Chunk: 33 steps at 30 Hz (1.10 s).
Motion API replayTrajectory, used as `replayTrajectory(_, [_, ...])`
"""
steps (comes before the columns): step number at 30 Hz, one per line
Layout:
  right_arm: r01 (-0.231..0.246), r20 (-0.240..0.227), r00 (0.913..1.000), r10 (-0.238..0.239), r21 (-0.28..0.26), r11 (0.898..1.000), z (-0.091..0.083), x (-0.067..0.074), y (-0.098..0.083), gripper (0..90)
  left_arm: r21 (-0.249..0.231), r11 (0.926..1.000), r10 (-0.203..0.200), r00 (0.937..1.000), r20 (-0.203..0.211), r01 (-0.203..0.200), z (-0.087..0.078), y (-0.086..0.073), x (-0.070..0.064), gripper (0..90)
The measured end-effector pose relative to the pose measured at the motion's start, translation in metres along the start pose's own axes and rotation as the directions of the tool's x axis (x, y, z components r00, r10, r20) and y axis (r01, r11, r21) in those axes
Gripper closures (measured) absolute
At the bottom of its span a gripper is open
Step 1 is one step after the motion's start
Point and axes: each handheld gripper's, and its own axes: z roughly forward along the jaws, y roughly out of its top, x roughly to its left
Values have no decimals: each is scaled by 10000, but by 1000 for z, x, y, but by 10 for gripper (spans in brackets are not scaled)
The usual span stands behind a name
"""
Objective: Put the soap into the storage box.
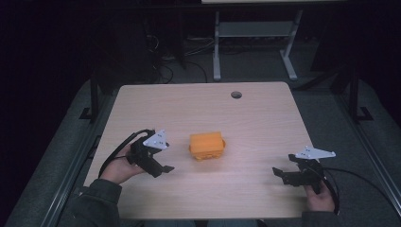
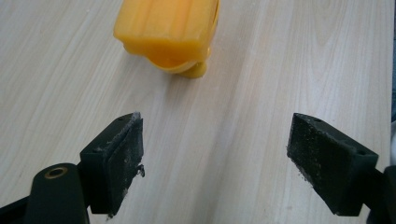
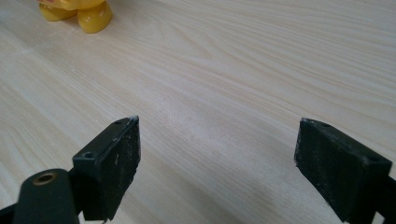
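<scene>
An orange block-shaped plastic toy (image 1: pixel 206 145) sits near the middle of the light wooden table (image 1: pixel 255 113). My left gripper (image 1: pixel 163 166) rests to its left, a short way off, jaws wide open and empty. In the left gripper view the toy (image 2: pixel 168 29) lies ahead between the open pads (image 2: pixel 116 161). My right gripper (image 1: pixel 280 174) is held near the table's front right, open and empty, pointing left. The right gripper view catches the toy's rounded yellow feet (image 3: pixel 88 16) at the upper left, far ahead of the pads (image 3: pixel 114 163).
A round cable hole (image 1: pixel 236 94) is set into the table near its far edge. Beyond the table stand the white legs of another desk (image 1: pixel 216 47) on a dark floor with cables. Black cables trail from both grippers off the front edge.
</scene>
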Motion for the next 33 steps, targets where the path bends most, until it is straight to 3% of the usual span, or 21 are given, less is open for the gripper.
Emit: replayTrajectory(33, [-130,112,9999,131,-25,9999,-1,-2,-3,140,-255,9959,-872,9956,-342,864,-2,-51,-13,178])
